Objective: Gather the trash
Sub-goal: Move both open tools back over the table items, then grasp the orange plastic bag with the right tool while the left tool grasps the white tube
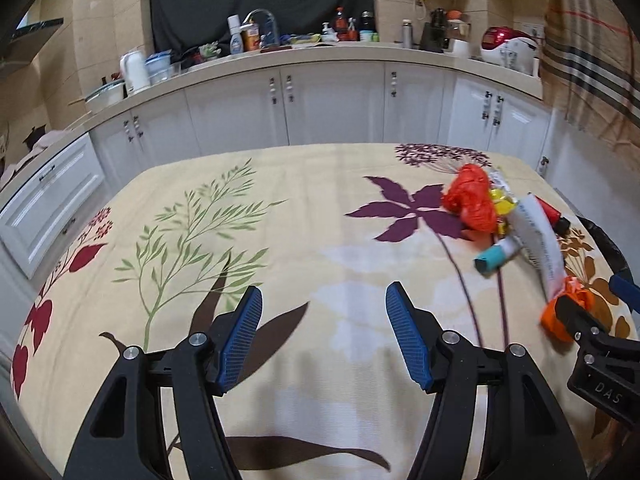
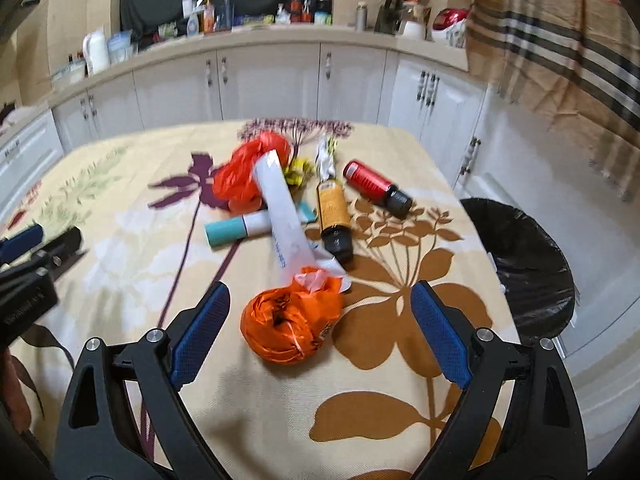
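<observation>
Kitchen cabinets ring a table (image 2: 120, 240) spread with a flowered cloth, and the trash lies in one heap toward its right side. Nearest the right gripper (image 2: 320, 324) sits a crumpled orange bag (image 2: 290, 326), between the spread blue pads but touching neither; nothing is pinched. The left gripper (image 1: 324, 332) hangs over bare cloth well left of that bag, its jaws also apart and empty. Just beyond the orange bag lies a white tube (image 2: 286, 216), slanting across a teal-capped stick (image 2: 236, 230). Beside the tube, to the right, lie a yellow bottle (image 2: 334, 216) and then a red bottle (image 2: 376, 188), both on their sides. Behind the tube is a red plastic bag (image 2: 246, 170) with yellow wrappers (image 2: 298, 172) next to it. Off the table edge, right of the orange bag, stands a bin lined with a black bag (image 2: 524, 268).

The step in hand looks like taking the orange bag first. It will crush easily, so the pads should come down around its bulk and close fully before lifting, staying clear of the tube's end that touches it.
</observation>
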Demonstrator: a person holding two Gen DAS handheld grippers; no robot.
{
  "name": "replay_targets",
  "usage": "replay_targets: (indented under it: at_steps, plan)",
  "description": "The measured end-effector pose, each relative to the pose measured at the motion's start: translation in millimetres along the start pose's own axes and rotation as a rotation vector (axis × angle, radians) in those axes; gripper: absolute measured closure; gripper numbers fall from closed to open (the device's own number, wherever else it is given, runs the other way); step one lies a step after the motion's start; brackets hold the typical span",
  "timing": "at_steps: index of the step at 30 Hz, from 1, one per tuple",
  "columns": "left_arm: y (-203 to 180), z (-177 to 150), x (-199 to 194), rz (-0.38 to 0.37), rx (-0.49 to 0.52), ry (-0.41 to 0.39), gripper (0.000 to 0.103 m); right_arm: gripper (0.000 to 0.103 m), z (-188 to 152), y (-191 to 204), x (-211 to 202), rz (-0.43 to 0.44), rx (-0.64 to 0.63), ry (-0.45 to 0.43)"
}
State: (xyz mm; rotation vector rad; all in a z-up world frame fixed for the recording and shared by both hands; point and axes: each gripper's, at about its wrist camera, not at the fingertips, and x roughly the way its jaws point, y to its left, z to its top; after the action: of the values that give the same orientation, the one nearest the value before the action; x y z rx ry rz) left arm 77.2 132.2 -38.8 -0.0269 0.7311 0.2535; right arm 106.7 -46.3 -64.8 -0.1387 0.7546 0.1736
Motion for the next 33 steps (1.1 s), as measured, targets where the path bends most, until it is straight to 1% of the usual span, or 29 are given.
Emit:
replay_targets:
  at_steps: [2,3,4,5,7,10,15,20,31,33]
  plan:
    - [3.0,0.1,1.2,-0.006,-0.008,0.003,0.040,0.014,0.3,-2.6,3.5,-0.001,0.007,0.019]
    - [3.1,-0.3,1.1,-0.009,-0.008,0.002,0.040,0.017,0.2,-5.1,4.1,0.003,0.019,0.025]
    - [2.2,-0.4,1.2,-0.013,-0.008,0.002,0.040,0.027,-0.5,-7.5,4.1,0.008,0.027,0.026]
    - [0.7,-0.4,1.1,-0.019,-0.007,0.002,0.040,0.031,-0.5,-9.7,4.9,0.020,0.034,0.030]
    - [-4.2,0.0,1.2,-0.034,-0.002,0.003,0.040,0.051,-2.5,-12.2,6.4,0.035,0.031,0.049]
    - [-14.8,0.7,0.5,-0.053,0.014,0.002,0.040,0.053,-5.0,-14.8,6.5,0.060,0.032,0.061]
    - [-35.9,1.7,-1.5,-0.089,0.036,0.008,0.040,0.054,-8.2,-20.7,-1.0,0.049,0.025,0.036]
    - [-63.7,3.6,-3.1,-0.131,0.063,0.016,0.040,0.054,-7.1,-40.5,-9.2,0.013,0.037,0.001]
    - [-124.2,10.9,4.7,-0.183,0.126,0.034,0.040,0.054,-5.8,-98.7,-13.5,-0.083,0.091,-0.041]
    - [-133.6,13.2,6.9,-0.187,0.130,0.038,0.037,0.054,-6.4,-106.6,-13.3,-0.092,0.099,-0.046]
